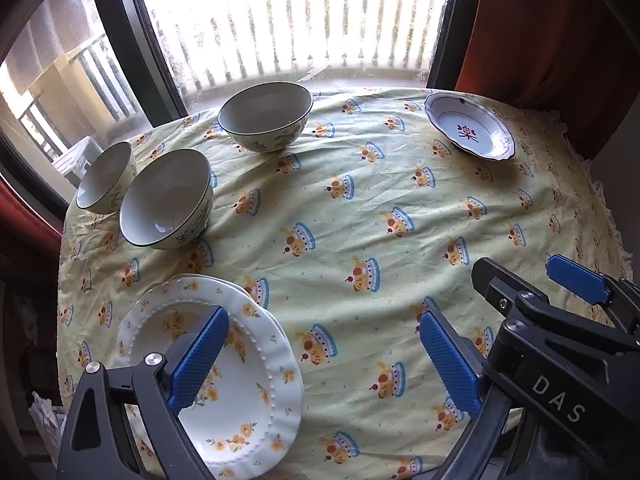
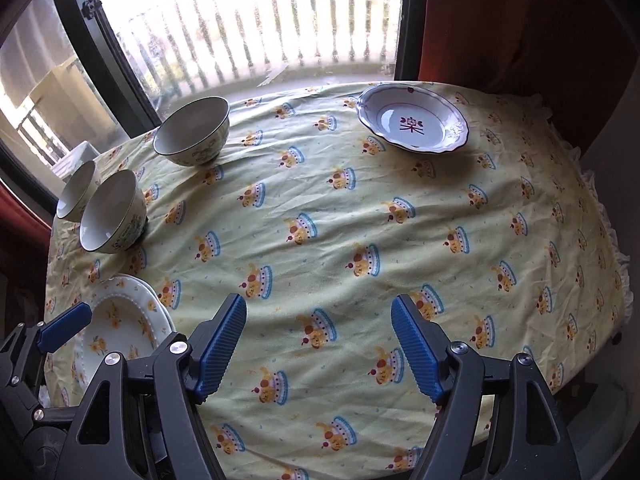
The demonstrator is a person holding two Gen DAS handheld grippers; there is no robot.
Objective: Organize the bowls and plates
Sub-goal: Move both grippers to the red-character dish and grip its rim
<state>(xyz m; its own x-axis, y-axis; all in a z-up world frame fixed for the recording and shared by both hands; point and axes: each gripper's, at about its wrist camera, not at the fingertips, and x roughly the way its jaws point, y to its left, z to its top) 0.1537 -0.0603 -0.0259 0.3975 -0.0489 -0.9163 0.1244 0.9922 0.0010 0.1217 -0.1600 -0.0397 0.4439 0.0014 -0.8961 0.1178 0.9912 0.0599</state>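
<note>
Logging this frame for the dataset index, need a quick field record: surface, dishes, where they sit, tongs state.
surface: tablecloth, yellow with a cake print, by a window
bowls: three, upright, empty; far bowl, two near the left edge, larger bowl and smaller bowl
plates: flowered plates stacked near left; purple-rimmed plate alone far right
left tongs: open, nothing between the pads
right tongs: open, nothing held

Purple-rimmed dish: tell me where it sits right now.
The purple-rimmed dish sits alone at the table's far right in both views, near the window and red curtain, across from the bowls.
</note>
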